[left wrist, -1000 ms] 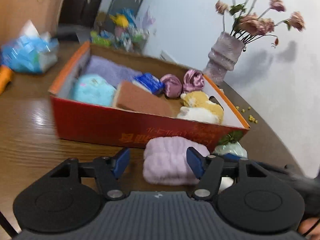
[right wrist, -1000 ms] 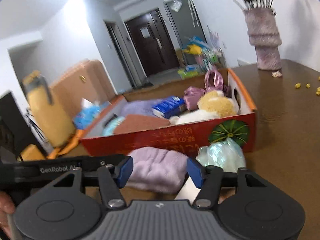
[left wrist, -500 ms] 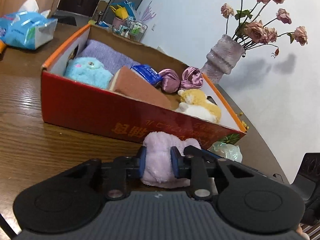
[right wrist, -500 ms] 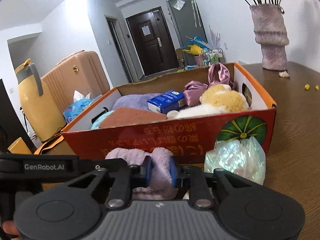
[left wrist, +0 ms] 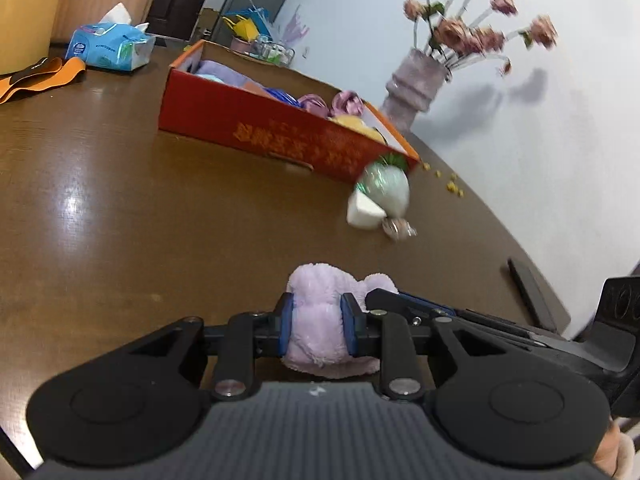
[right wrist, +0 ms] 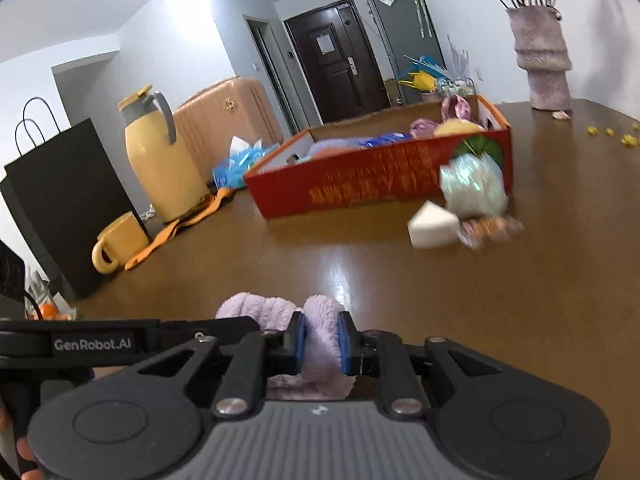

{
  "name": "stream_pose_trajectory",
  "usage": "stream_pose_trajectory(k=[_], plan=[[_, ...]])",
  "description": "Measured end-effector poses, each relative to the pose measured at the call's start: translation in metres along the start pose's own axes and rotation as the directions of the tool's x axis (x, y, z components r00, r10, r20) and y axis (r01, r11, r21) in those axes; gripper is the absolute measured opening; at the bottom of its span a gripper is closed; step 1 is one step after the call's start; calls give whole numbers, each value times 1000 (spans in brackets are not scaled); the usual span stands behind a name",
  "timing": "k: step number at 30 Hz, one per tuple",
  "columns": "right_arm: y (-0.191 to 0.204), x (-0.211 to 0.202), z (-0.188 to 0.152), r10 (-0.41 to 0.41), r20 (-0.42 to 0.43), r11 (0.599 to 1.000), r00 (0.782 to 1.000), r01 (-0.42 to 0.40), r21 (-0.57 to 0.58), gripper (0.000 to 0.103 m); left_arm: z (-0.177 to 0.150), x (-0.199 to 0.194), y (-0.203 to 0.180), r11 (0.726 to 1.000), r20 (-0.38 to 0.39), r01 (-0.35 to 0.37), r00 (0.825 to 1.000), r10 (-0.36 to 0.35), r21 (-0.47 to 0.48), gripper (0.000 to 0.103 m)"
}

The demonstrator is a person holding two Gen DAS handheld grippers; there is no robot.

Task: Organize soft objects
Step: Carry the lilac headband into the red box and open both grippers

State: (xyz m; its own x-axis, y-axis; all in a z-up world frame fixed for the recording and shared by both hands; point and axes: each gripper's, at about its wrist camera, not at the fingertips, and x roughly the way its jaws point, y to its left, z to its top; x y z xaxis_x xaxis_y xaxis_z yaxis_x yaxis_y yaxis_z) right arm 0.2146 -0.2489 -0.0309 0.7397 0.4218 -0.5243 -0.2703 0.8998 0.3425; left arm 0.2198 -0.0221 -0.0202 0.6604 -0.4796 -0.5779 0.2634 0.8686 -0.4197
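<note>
Both grippers are shut on one fluffy lilac cloth. My left gripper [left wrist: 316, 326] pinches its left part [left wrist: 316, 292]; my right gripper [right wrist: 321, 340] pinches its right part [right wrist: 320, 320]. The cloth is held low over the brown table [left wrist: 120, 220], well in front of the red cardboard box [left wrist: 280, 132], which also shows in the right wrist view [right wrist: 360, 184]. The box holds several soft things: a purple towel, a blue packet, satin scrunchies, a yellow plush. A shiny pale-green bundle [left wrist: 386, 188], a white sponge wedge [left wrist: 362, 214] and a small wrapped item [left wrist: 400, 232] lie by the box's near right corner.
A flower vase [left wrist: 412, 88] stands behind the box. A blue tissue pack [left wrist: 108, 46] and an orange strap [left wrist: 36, 80] lie at the far left. A yellow jug [right wrist: 160, 160], a yellow mug [right wrist: 116, 244] and a black paper bag [right wrist: 60, 200] stand left.
Both grippers closed on the lilac cloth beside the box, then pulled it back toward the near edge of the table. The box and the green bundle now lie much farther away.
</note>
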Motion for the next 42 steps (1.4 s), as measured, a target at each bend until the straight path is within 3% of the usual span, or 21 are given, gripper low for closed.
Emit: stream_pose_trajectory(k=[6, 9, 14, 18, 23, 26, 29, 35, 37, 39, 42], plan=[[-3, -22, -8, -11, 28, 1000, 1000, 11, 22, 17, -5, -10, -19, 999, 25, 19, 999, -20, 41, 25], [-6, -31, 6, -5, 71, 1000, 997, 3, 25, 16, 10, -11, -26, 998, 54, 43, 998, -45, 55, 25], [-15, -31, 77, 20, 186, 999, 982, -13, -34, 16, 87, 1, -36, 985, 170, 126, 975, -146, 122, 25], [-32, 4, 157, 20, 208, 998, 978, -7, -64, 16, 164, 41, -37, 983, 187, 113, 972, -140, 146, 25], [-74, 111, 248, -1, 70, 1000, 998, 1, -8, 16, 243, 128, -18, 993, 126, 13, 992, -28, 114, 25], [-96, 175, 266, -54, -42, 998, 998, 55, 29, 16, 262, 189, 0, 994, 3, -50, 999, 49, 93, 25], [-114, 222, 265, -126, -174, 991, 977, 133, 30, 16, 261, 232, 9, 990, -130, -70, 988, 86, 119, 25], [-118, 250, 250, -273, -227, 962, 935, 263, -74, 4, 258, 262, 12, 985, -156, -103, 980, 125, 142, 30], [-119, 253, 248, -289, -224, 957, 931, 278, -82, 4, 258, 268, 3, 972, -142, -132, 977, 162, 196, 29], [-116, 249, 248, -302, -226, 953, 926, 293, -74, 6, 258, 268, 0, 973, -158, -144, 972, 174, 182, 31], [-117, 228, 251, -267, -215, 963, 939, 267, -33, 11, 261, 254, 3, 978, -160, -149, 972, 173, 148, 46]])
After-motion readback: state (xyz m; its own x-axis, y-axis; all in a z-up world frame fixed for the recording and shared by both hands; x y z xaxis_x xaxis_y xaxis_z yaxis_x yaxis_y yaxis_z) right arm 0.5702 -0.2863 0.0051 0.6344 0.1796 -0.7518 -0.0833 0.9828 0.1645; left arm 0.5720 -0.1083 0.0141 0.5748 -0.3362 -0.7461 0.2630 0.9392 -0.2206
